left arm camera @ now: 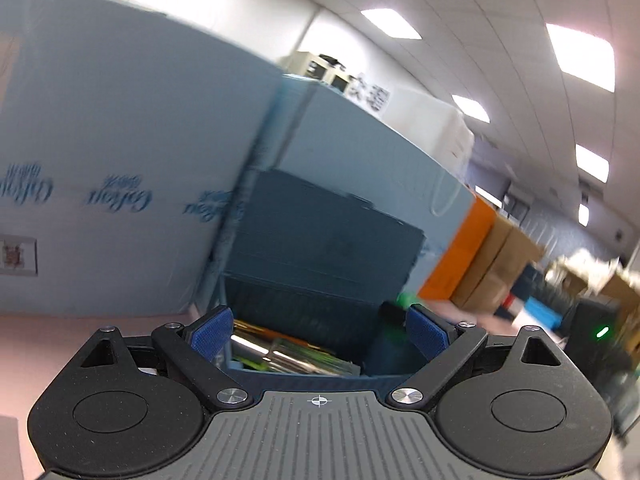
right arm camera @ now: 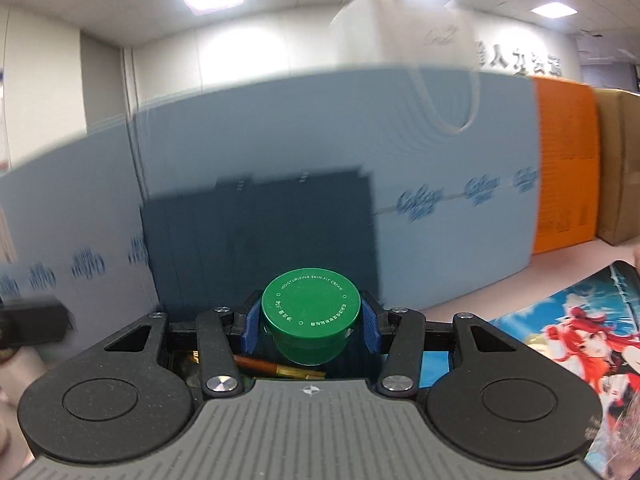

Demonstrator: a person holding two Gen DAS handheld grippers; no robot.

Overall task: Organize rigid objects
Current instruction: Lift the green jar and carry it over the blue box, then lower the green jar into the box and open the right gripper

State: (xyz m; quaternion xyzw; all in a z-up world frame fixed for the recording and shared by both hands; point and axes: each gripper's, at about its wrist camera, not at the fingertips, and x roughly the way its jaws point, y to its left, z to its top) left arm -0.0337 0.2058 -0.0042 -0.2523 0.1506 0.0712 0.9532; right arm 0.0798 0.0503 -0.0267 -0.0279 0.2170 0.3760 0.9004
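Note:
My right gripper [right arm camera: 310, 322] is shut on a green cream jar [right arm camera: 310, 308] with white lettering on its lid, its blue pads pressing both sides. The jar hangs over a dark blue bin [right arm camera: 260, 240], where a brown-handled brush [right arm camera: 276, 368] lies below it. My left gripper [left arm camera: 319, 334] stands open with nothing between its blue fingertips [left arm camera: 212, 336], just above the near rim of the same bin [left arm camera: 320, 240]. Shiny packets [left arm camera: 280, 356] lie inside. A bit of the green jar [left arm camera: 408, 300] shows at the bin's right. The left gripper's black edge [right arm camera: 32, 320] shows at far left.
Tall light-blue boxes [left arm camera: 120, 160] stand right behind the bin. An orange box [right arm camera: 566, 168] and brown cartons [right arm camera: 620, 168] line the pink tabletop to the right. A colourful printed mat [right arm camera: 560, 340] lies at the right. A white paper bag [right arm camera: 400, 28] sits on top of the boxes.

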